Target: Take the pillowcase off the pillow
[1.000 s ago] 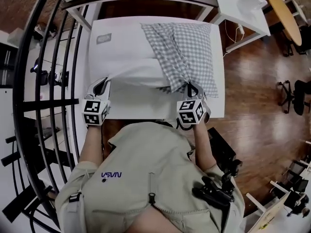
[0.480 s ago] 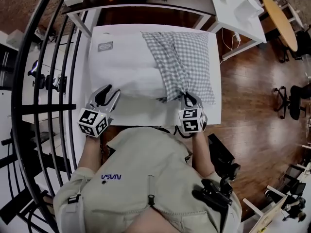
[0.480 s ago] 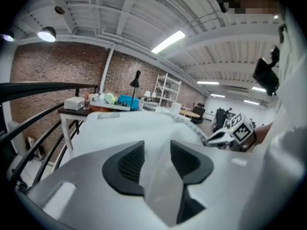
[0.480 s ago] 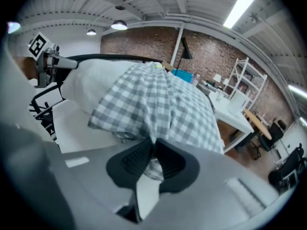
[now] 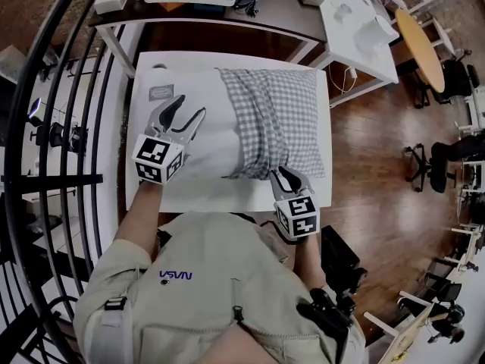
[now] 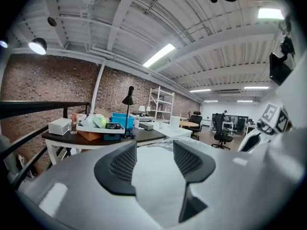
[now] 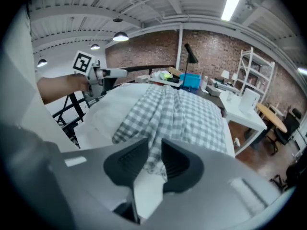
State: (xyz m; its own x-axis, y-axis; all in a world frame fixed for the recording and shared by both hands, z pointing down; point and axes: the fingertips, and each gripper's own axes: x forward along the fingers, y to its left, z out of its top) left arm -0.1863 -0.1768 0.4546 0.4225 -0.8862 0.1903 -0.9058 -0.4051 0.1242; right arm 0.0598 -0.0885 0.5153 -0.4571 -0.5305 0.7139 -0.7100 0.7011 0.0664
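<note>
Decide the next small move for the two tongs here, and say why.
Probably lower the left tongs onto the bare white pillow and grip it. Both tongs have just been opening: the left stands empty above the pillow, and the checked pillowcase hem lies loose between the right tongs, while it covers the pillow's right half.

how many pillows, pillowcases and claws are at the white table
pillow: 1
checked pillowcase: 1
claws: 2 (left claw just opening, empty; right claw just opening, pillowcase edge between its pads)
total: 4
</note>
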